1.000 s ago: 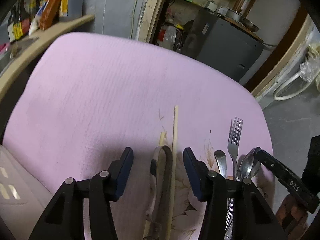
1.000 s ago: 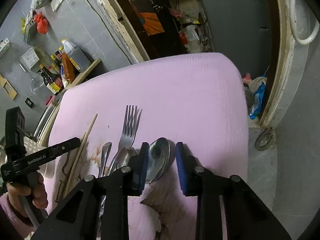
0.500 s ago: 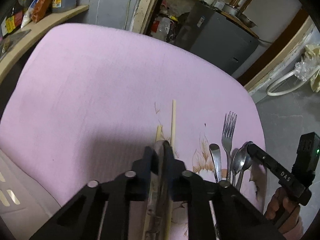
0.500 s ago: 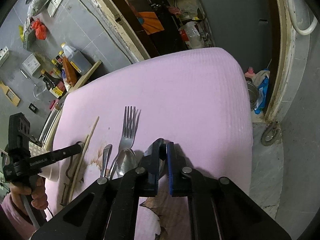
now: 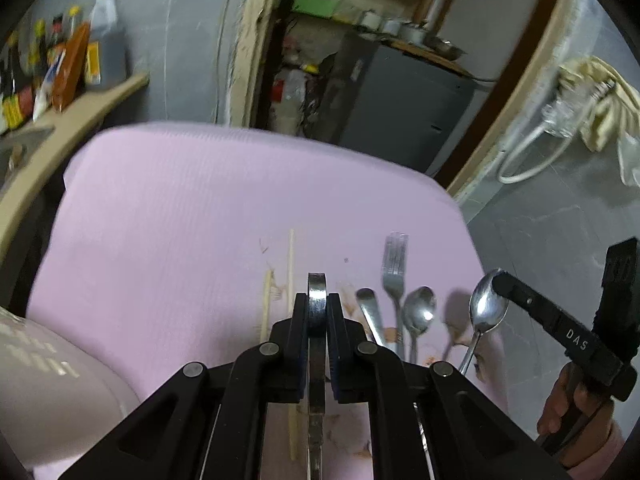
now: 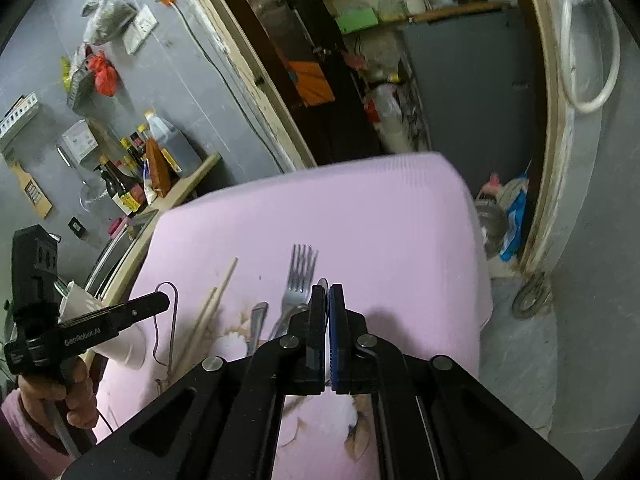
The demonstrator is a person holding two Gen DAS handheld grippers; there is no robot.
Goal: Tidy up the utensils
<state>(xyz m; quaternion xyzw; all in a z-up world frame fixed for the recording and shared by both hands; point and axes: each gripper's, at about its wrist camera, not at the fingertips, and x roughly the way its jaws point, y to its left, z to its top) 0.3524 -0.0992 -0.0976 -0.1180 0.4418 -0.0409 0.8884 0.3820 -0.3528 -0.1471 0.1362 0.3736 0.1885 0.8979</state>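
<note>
My left gripper [image 5: 317, 306] is shut on a thin metal loop utensil [image 5: 317, 286], lifted above the pink table [image 5: 180, 220]; it shows as a wire loop [image 6: 173, 320] in the right wrist view. My right gripper [image 6: 328, 300] is shut on a spoon [image 5: 486, 308], held off the table at the right. On the table lie two wooden chopsticks [image 5: 291, 264], a fork [image 5: 394, 268], a spoon [image 5: 418, 312] and another metal handle [image 5: 366, 300].
A white perforated holder [image 5: 44, 368] stands at the left near edge, also in the right wrist view [image 6: 120, 340]. A wooden shelf with bottles [image 5: 60, 68] is at the far left. The table's right edge drops to a grey floor [image 5: 540, 240].
Both grippers closed from open, the left on the metal loop, the right on a spoon, and both lifted their utensils off the table.
</note>
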